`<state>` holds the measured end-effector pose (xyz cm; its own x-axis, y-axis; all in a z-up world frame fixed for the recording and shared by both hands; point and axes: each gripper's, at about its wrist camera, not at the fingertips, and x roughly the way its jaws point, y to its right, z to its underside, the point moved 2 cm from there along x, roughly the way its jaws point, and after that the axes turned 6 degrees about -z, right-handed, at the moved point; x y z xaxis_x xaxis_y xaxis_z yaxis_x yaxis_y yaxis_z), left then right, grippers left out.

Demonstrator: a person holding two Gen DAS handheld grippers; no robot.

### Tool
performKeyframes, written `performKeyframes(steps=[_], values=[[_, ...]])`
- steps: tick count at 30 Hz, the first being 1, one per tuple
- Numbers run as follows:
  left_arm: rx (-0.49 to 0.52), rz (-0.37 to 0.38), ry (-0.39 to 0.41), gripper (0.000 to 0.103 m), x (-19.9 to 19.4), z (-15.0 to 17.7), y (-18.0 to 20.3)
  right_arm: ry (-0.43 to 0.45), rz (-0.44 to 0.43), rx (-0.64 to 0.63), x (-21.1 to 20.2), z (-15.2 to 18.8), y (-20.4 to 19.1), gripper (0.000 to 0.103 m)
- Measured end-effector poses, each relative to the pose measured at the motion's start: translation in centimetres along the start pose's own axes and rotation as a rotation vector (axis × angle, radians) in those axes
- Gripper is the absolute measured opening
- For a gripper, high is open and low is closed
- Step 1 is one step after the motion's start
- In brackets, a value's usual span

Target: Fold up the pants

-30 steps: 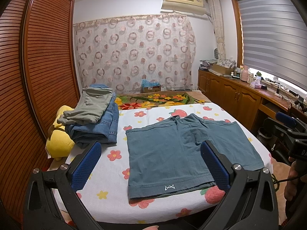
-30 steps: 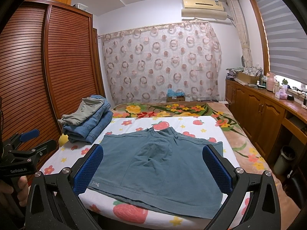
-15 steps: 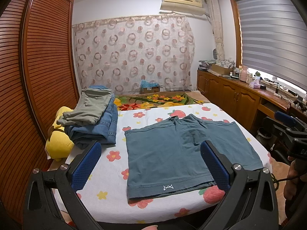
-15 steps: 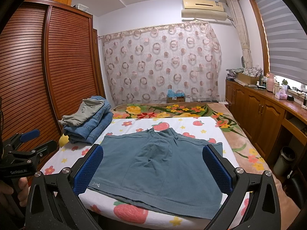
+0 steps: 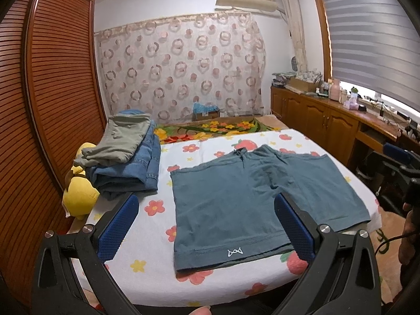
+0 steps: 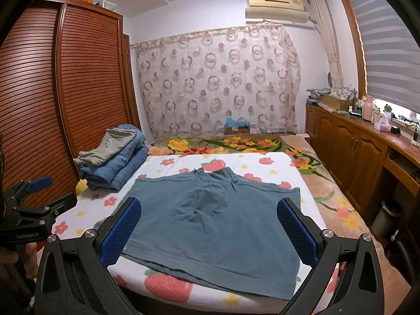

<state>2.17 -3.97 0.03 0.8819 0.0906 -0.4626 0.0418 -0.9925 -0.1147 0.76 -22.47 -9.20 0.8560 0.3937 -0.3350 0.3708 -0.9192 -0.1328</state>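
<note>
A pair of teal-blue shorts (image 5: 252, 199) lies spread flat on the flowered bed sheet (image 5: 157, 246), hems toward me, waistband at the far side. It also shows in the right wrist view (image 6: 218, 220). My left gripper (image 5: 206, 210) is open and empty, held above the near left leg hem. My right gripper (image 6: 210, 212) is open and empty, held above the near right hem. Each gripper shows at the edge of the other's view, the right gripper (image 5: 399, 162) and the left gripper (image 6: 39, 194).
A stack of folded jeans with a grey-green garment on top (image 5: 126, 157) sits at the bed's left. A yellow plush (image 5: 78, 194) lies beside it by the wooden wardrobe (image 5: 47, 105). Wooden cabinets (image 6: 367, 152) run along the right wall. A trash bin (image 6: 388, 215) stands below.
Both grippers have shifted only slightly; the view has drifted a little. The shorts have not moved.
</note>
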Motion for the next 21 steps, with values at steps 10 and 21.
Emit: performKeyframes(steps=[10,21], values=[[-0.021,0.039,-0.067,0.103,3.2,2.4,-0.6,-0.051,0.032,0.005,2.0,0.4,1.3,0.103],[-0.024,0.069,-0.143,0.103,5.7,4.8,-1.3,-0.11,0.073,-0.014,3.1,0.6,2.2,0.103]])
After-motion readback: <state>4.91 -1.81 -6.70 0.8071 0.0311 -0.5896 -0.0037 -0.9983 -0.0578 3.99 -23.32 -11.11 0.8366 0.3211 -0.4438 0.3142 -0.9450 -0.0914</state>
